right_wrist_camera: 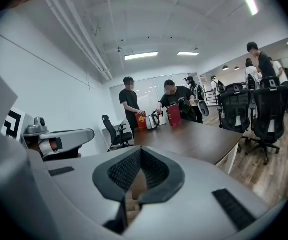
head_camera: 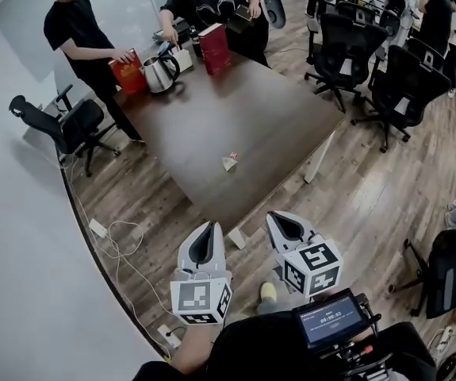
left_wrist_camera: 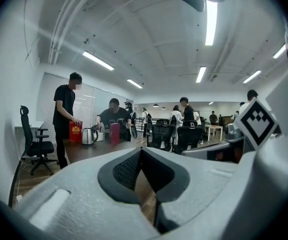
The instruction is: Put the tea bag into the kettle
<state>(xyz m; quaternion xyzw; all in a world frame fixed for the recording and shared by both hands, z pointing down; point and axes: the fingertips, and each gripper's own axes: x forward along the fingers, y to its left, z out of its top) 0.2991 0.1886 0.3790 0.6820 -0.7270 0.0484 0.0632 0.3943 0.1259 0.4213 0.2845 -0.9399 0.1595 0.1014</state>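
A small tea bag lies on the brown table, toward its near edge. The steel kettle stands at the far left end, also visible in the left gripper view as the kettle and in the right gripper view as the kettle. My left gripper and right gripper hover side by side off the table's near corner, above the floor. Both are shut with nothing between the jaws, as the left gripper and right gripper views show. Neither gripper view shows the tea bag.
Two people stand at the far end, each with a hand on a red box beside the kettle. Black office chairs flank the table. Cables lie along the wall at left. A small screen device sits below my right gripper.
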